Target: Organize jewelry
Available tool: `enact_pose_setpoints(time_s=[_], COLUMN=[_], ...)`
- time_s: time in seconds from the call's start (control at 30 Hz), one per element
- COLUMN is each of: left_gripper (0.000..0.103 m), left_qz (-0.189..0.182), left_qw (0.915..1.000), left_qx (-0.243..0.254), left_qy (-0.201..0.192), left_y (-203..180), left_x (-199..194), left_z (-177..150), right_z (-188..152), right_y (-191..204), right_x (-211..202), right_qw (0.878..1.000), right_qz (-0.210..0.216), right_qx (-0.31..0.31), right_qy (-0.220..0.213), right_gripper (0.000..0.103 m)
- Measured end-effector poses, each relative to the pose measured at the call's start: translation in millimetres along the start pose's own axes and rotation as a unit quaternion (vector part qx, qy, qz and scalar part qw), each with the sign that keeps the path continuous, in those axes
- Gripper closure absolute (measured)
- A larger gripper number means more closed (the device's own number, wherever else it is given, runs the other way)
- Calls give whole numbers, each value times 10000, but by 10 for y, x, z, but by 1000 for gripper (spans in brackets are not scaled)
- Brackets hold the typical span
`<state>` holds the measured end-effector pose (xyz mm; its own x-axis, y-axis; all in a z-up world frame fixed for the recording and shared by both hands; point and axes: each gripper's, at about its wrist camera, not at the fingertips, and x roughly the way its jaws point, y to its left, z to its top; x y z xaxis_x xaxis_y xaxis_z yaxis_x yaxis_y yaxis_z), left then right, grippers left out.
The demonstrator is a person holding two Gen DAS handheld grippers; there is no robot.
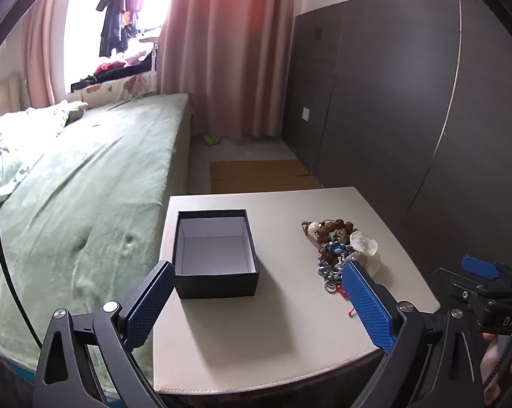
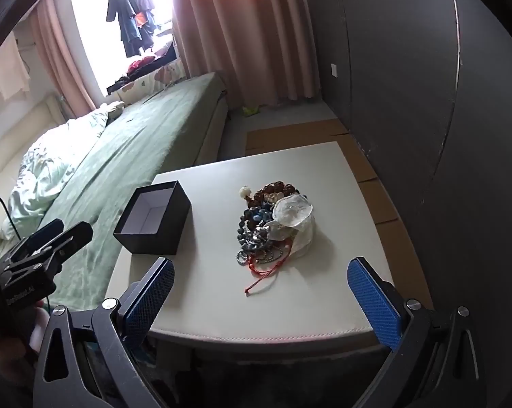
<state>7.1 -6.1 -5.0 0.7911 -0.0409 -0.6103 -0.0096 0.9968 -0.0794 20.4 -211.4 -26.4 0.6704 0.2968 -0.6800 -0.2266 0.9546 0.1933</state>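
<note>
A pile of jewelry (image 1: 337, 248) lies on the beige table (image 1: 273, 323): brown and blue bead strings, silver chains, a red cord and clear plastic bags. It also shows in the right wrist view (image 2: 273, 224). An open black box (image 1: 216, 255) with a white, empty inside stands left of the pile, also in the right wrist view (image 2: 153, 221). My left gripper (image 1: 259, 272) is open and empty above the table's front, just before the box. My right gripper (image 2: 261, 268) is open and empty, in front of the pile.
A bed with a green cover (image 1: 79, 204) runs along the table's left side. A dark wardrobe (image 1: 409, 102) stands to the right. Cardboard sheets (image 1: 259, 176) lie on the floor behind the table. Pink curtains (image 1: 228, 40) hang at the back.
</note>
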Motion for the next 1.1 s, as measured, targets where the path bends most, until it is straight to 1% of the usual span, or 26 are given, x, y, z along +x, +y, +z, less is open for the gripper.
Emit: enact_pose_setpoints(time_s=[0.07,0.13,0.27,0.43,0.57,0.87,1.03,1.1], left_gripper=[4,4,4,4,4,4,4,4], left_qz=[-2,-52,-151,-136,-215,-248,-373,-360], left_qw=[10000,10000,9998,9998,9996,9994,9989,9990], left_qx=[24,-37,-94,-15,-80,-170,-246,-239], left_qy=[-8,-64,-116,-109,-140,-163,-122,-128], left_y=[-40,58,53,11,24,51,43,24], left_x=[18,-56,-83,-82,-101,-117,-110,-109], left_z=[0,-3,-2,-12,-14,-20,-32,-34], right_z=[10,9,17,24,29,23,29,29], right_y=[-25,-25,-19,-21,-34,34,29,32], right_x=[6,2,-14,-47,-45,-103,-111,-121], right_qw=[10000,10000,10000,10000,10000,9998,9997,9997], right_qz=[14,5,-19,-23,-5,-48,-65,-66], right_qx=[15,-3,-27,-38,-44,-126,-154,-137], right_qy=[-13,-34,-55,-83,-85,-156,-189,-198], right_gripper=[0,0,0,0,0,0,0,0])
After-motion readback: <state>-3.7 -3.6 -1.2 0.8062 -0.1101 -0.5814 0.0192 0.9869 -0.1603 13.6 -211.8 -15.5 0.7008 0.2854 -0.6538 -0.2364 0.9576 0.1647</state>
